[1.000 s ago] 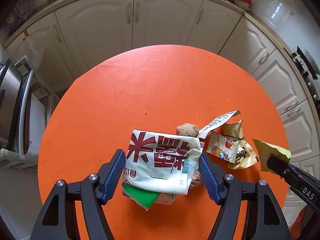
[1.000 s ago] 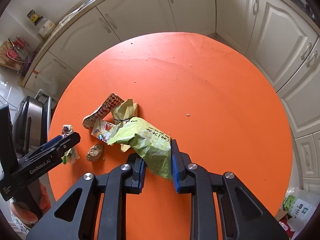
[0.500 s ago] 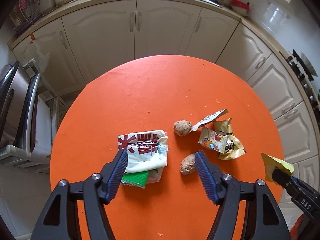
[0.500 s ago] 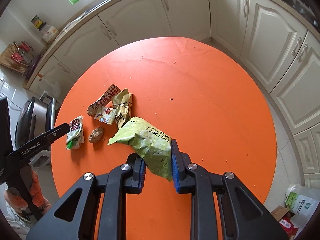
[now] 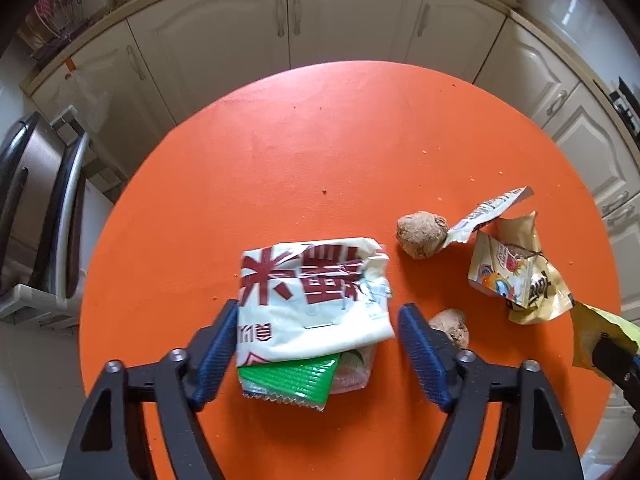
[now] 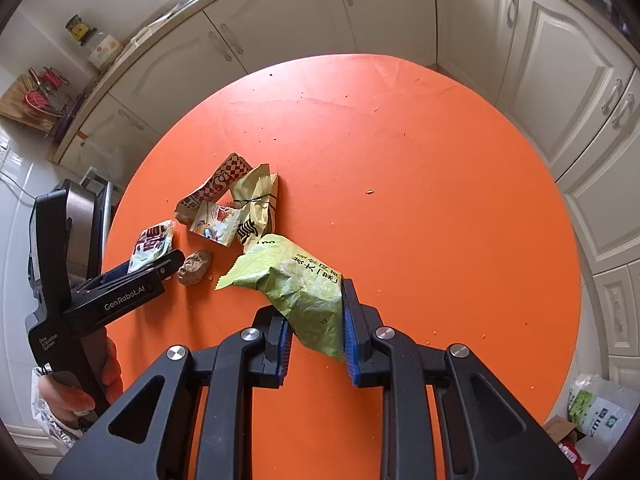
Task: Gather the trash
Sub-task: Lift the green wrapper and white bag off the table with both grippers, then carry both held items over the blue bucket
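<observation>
Left gripper (image 5: 316, 356) jaws spread (just closing) around white wrapper (image 5: 312, 300), right gripper (image 6: 314, 340) jaws pinching green bag (image 6: 304, 288)

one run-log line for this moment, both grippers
left gripper: open, closing, fingers astride white wrapper | right gripper: shut on green wrapper | orange table: two brown lumps, more wrappers
</observation>
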